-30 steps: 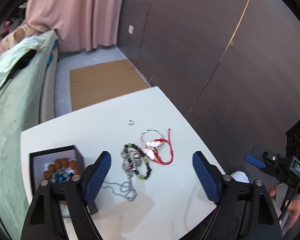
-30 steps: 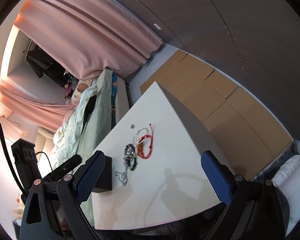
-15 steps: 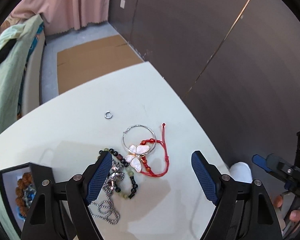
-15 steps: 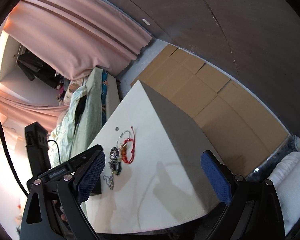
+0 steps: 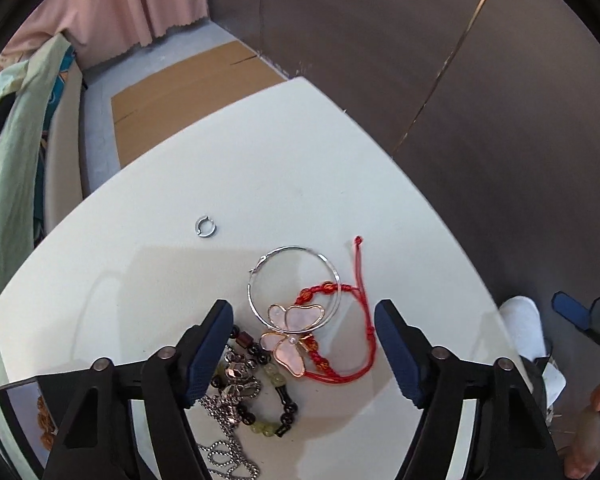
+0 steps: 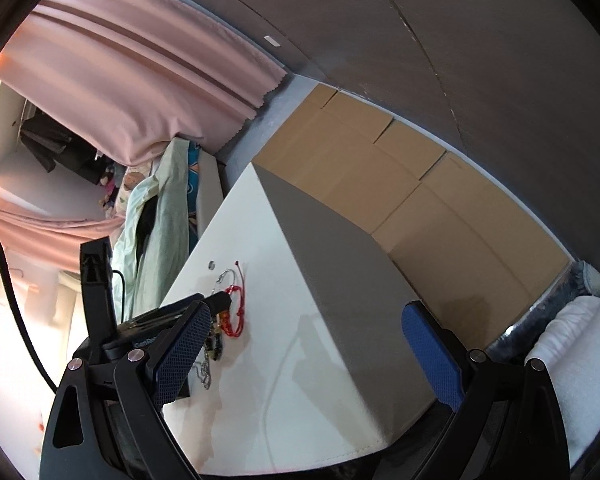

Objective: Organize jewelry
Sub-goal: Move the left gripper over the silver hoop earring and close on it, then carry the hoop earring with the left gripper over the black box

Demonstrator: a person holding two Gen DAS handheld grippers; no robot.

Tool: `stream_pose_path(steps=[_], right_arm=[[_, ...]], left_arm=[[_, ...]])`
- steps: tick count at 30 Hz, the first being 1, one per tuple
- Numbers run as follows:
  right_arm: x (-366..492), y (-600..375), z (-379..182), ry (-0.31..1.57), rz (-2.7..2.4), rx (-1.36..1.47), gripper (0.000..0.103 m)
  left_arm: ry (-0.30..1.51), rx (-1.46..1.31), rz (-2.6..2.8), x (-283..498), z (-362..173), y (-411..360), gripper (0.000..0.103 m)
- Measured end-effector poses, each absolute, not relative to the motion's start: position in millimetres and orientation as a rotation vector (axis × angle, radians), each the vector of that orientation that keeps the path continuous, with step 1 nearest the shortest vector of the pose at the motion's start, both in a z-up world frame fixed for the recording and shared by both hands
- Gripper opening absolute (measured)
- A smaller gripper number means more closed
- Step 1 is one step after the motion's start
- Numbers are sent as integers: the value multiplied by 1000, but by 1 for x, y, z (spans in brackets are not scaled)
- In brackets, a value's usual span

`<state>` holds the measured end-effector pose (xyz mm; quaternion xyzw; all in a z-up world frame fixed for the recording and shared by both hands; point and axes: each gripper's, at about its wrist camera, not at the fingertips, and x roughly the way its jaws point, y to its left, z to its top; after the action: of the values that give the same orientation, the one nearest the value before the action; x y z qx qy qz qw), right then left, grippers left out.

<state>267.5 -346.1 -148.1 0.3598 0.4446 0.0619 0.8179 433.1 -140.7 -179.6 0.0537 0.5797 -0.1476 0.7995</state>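
On the white table [image 5: 284, 168] lies a heap of jewelry: a pink butterfly piece [image 5: 290, 334] on a silver hoop [image 5: 260, 268], a red cord bracelet [image 5: 360, 300], a dark bead bracelet [image 5: 274, 392] and a silver chain [image 5: 228, 424]. A small silver ring [image 5: 205, 227] lies apart, farther back. My left gripper [image 5: 304, 344] is open, low over the butterfly and red bracelet. A black jewelry box [image 5: 24, 412] with brown beads sits at the lower left. My right gripper [image 6: 304, 344] is open and empty, off the table's near edge; the heap [image 6: 228, 312] lies far to its left.
A dark wall panel [image 5: 440, 60] runs along the table's right side. Flat cardboard [image 5: 188, 76] lies on the floor beyond the table. A bed with a green cover [image 5: 8, 168] stands left. A white cloth [image 6: 580, 352] lies at the right in the right wrist view.
My left gripper has moved forward and down over the heap, so the butterfly and red bracelet now lie between its fingers. The box has slid toward the frame's lower left. The right gripper has drifted slightly.
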Motion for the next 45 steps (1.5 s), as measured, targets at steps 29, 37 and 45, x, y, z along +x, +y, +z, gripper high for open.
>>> stream_pose_path(steps=[29,37,45], right_arm=[[298,-303,-144,1019,268,729,87],[322,-265,-148,1064,367,722,63],[350,-235,-159,1126,409,675,40]], left_arm=[[1123,63,-298,418,-124,-111,52],[1060,8,-258,399,-93,-79,52],[1015,-55,-198,376,-76,-42,52]])
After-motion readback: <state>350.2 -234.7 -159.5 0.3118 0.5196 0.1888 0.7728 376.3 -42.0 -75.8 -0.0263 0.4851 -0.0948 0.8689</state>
